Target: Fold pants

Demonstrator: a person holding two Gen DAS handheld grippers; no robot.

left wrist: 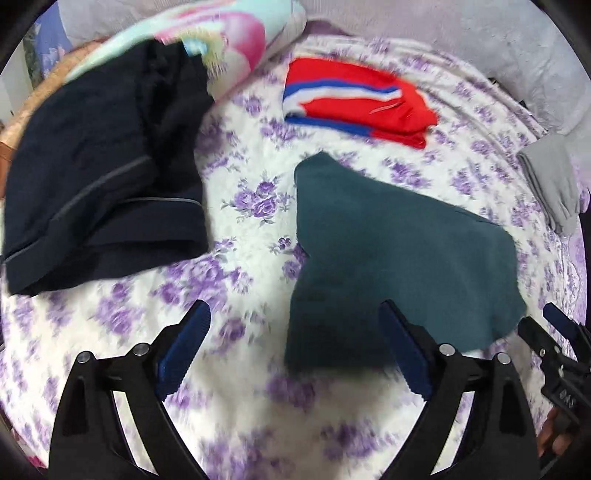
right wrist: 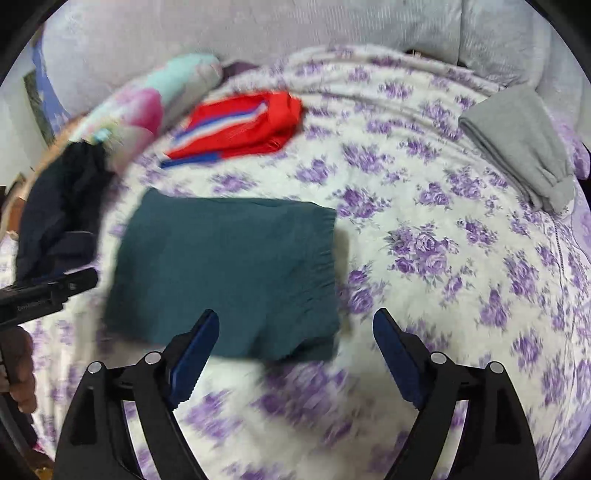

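Observation:
Folded dark teal pants [left wrist: 399, 258] lie on the purple-flowered bedspread [left wrist: 243, 192]; they also show in the right wrist view [right wrist: 229, 273] as a neat rectangle. My left gripper [left wrist: 295, 325] is open and empty, its right finger over the near edge of the teal pants. My right gripper [right wrist: 295, 332] is open and empty, hovering at the near right corner of the teal pants. The right gripper's tip shows at the left wrist view's right edge [left wrist: 554, 332].
Loose dark navy pants [left wrist: 99, 166] lie at the left. Folded red pants with blue and white stripes [left wrist: 354, 99] lie farther back. Folded grey pants [right wrist: 517, 144] lie at the right edge. A pastel pillow [right wrist: 147, 103] and grey cushions [right wrist: 258, 29] line the back.

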